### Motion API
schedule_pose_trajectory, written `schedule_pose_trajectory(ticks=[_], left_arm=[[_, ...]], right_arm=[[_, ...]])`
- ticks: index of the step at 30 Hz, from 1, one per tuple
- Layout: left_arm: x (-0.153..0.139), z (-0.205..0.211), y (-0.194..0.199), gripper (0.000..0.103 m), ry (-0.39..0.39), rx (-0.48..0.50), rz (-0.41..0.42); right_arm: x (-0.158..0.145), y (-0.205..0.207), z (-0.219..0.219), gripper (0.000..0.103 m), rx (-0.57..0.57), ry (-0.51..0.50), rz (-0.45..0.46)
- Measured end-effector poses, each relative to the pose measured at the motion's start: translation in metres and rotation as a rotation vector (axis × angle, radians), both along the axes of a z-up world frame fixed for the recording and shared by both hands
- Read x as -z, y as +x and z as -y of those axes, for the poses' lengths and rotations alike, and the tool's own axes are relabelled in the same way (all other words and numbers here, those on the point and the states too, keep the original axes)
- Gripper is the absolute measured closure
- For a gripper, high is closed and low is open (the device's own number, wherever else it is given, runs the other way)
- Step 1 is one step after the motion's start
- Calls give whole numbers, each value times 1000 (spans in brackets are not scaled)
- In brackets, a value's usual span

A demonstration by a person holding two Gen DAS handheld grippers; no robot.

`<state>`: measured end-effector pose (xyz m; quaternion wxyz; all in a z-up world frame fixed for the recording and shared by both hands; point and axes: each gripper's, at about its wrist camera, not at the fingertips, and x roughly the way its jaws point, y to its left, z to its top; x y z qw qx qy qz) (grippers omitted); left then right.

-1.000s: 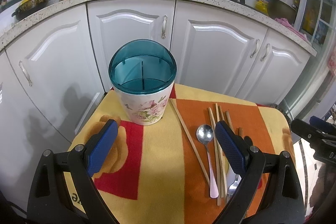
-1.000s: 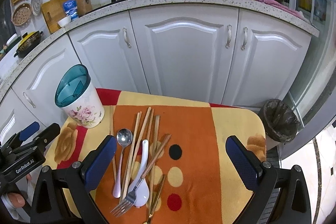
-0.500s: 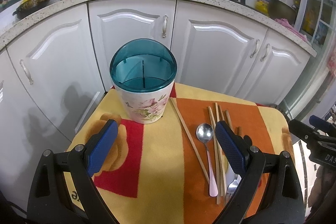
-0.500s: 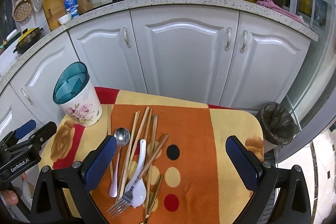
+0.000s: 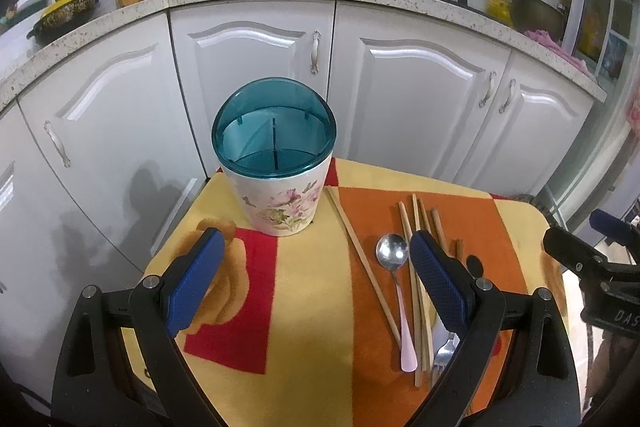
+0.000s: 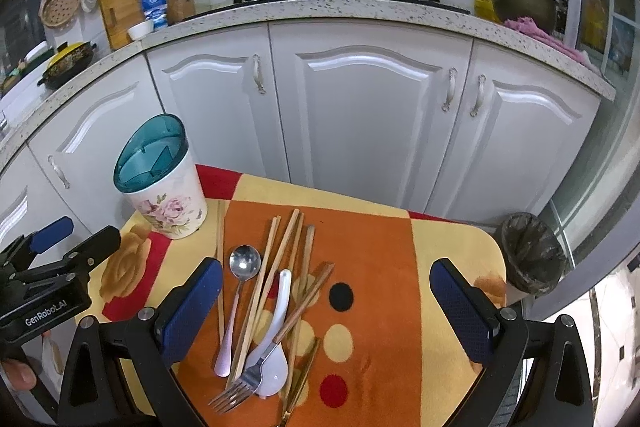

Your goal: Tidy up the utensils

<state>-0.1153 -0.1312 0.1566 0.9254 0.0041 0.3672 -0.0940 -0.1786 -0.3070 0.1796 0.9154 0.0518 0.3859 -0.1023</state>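
Leftmost, left gripper (image 5: 314, 275) hovering over the bench (image 5: 312, 307), fingers (image 5: 196, 279) spread wide, holding nothing. Then holder (image 6: 160, 179) upright at the far left corner, its compartments bare; just right of it, chopsticks (image 6: 280, 267), spoon (image 6: 240, 291), white spoon (image 6: 276, 339) and fork (image 6: 256, 367) lying heaped and crossing. Rightmost, right gripper (image 6: 324, 303) above that heap, fingers (image 6: 464, 311) likewise wide apart, gripping nothing.
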Motion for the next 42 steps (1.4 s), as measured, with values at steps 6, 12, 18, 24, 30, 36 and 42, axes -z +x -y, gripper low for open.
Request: schedule_pose_trajectory(ticks=[6,12,18,24,30,36,42], left_arm=[[1,1,1,9,18,3,0],[3,0,3,9,15,-1,-7],[3,0,3,9,17,-2,-6],[5,-1,4,9,11,-6,-10],[5,-3,5,9,4,-10,-10],[7,-4,5,9,-4,-12,-18],[8,-4,6,9,-7,-13,-22]], right_arm=[[1,2,-1,0,-3,8,0],[3,4,-4,0,-12,3,-4],[4,6,-7,0,-26,10,-8],[5,7,-6,0,-32,29,-14],[6,6,-5,0,-31,50,-20],[7,6,-10,0,-43,24,-26],[11,6,-11,3,-49,-1,-31]])
